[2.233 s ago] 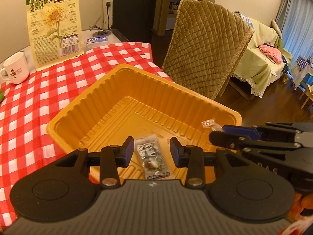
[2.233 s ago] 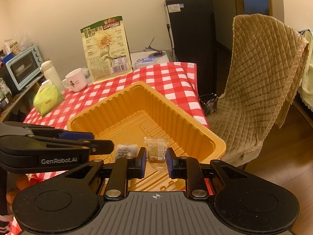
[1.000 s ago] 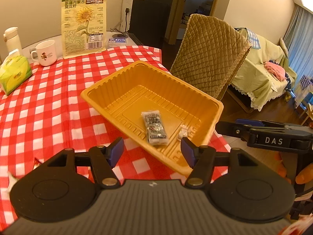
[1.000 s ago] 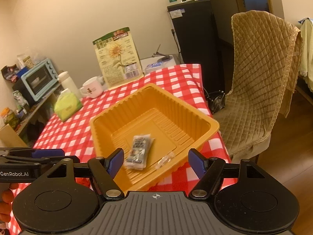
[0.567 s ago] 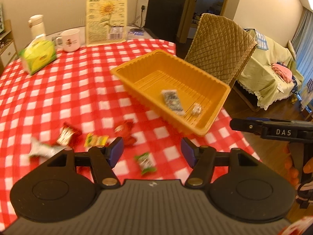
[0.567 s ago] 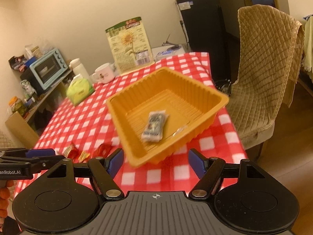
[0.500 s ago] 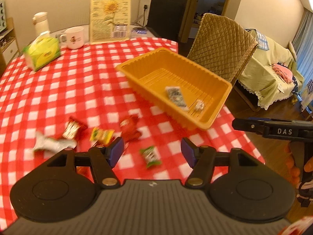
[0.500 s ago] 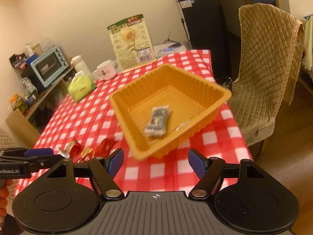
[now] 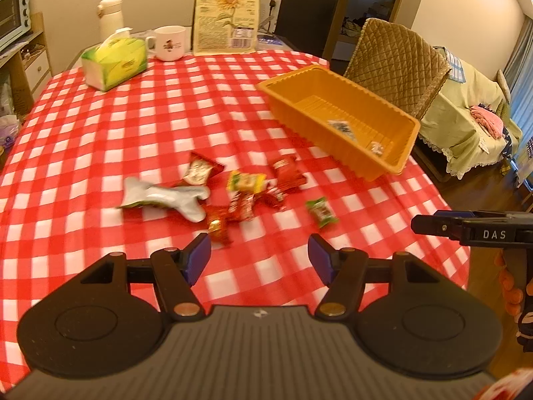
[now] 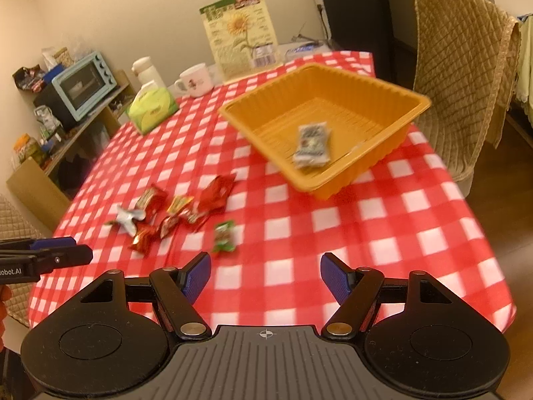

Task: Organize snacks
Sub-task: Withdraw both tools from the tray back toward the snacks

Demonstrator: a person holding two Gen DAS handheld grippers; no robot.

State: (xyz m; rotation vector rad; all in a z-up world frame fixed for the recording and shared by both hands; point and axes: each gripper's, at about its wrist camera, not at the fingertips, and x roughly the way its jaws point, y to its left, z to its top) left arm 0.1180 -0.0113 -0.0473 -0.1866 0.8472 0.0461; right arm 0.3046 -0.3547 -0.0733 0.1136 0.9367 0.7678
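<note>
- While both pairs of fingers stand apart and empty, we see the snack pile (image 9: pixel 230 196) left on the worktop (image 9: pixel 100 140).
- Our left gripper (image 9: pixel 260 260) is nearer; the green packet (image 9: pixel 320 212) lies just ahead, long axis near-to-far.
- Our right gripper (image 10: pixel 265 278) view shows the tray (image 10: pixel 396 95) floor, holding a packet.

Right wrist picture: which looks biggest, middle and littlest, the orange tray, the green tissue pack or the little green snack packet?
Largest to smallest, as they look:
1. orange tray
2. green tissue pack
3. green snack packet

The tissue pack sits farther from the camera than the snack packet yet looks bigger, so that order seems safe.
</note>
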